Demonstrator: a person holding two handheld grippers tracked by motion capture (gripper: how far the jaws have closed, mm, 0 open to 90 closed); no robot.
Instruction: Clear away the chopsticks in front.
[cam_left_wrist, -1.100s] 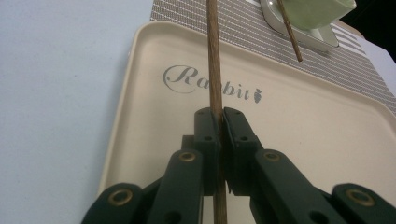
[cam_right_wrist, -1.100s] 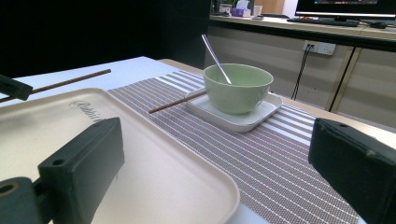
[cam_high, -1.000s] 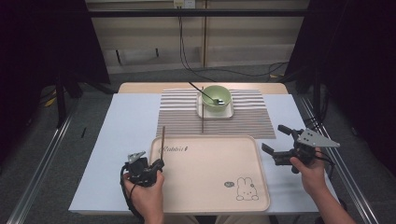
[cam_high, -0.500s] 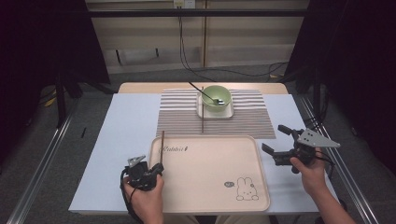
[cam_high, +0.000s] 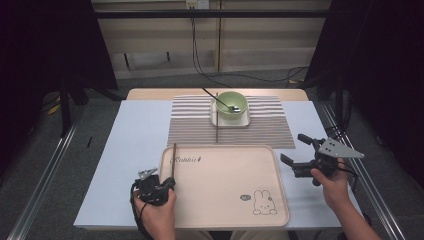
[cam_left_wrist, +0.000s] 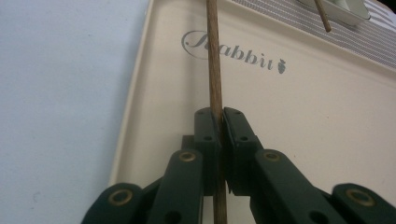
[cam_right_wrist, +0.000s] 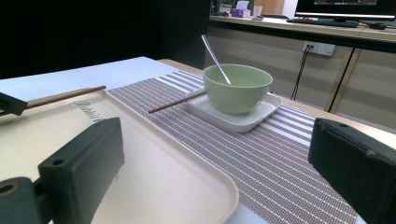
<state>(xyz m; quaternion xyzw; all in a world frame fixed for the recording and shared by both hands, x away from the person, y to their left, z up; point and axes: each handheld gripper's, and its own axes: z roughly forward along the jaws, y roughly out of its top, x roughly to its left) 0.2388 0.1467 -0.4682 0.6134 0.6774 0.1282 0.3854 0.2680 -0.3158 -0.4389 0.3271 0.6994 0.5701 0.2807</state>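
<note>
Left tool (cam_high: 167, 183) has slid back toward the person along the tray's left edge since a second ago, taking the chopstick (cam_high: 173, 161) with it; right tool (cam_high: 295, 153) hasn't budged

Left tool state: jaws pinched on the chopstick (cam_left_wrist: 214, 70) near its lower end, the stick running straight out ahead between the pads (cam_left_wrist: 208, 126)

Chopstick axis: along the tool's own line, pointing away from the person, over the tray (cam_high: 220, 200) just inside its left rim and past the "Rabbit" print. Looks slightly lifted off the tray floor, but can't confirm from these angles

Second chopstick (cam_high: 217, 129) lies further out on the striped mat (cam_high: 190, 125), one end propped on the white dish (cam_high: 229, 121) under the green bowl (cam_high: 232, 104), roughly parallel to the held one. Spoon (cam_high: 220, 100) is in the bowl

Right tool: jaws wide, holding nothing, hovering off the tray's right edge over the counter (cam_high: 135, 130)

Key relation: the mat chopstick sits ahead and right of the left tool, ahead and left of the right tool. Free hand is the right one, and it looks about as near, so it's my pick for that stick
</note>
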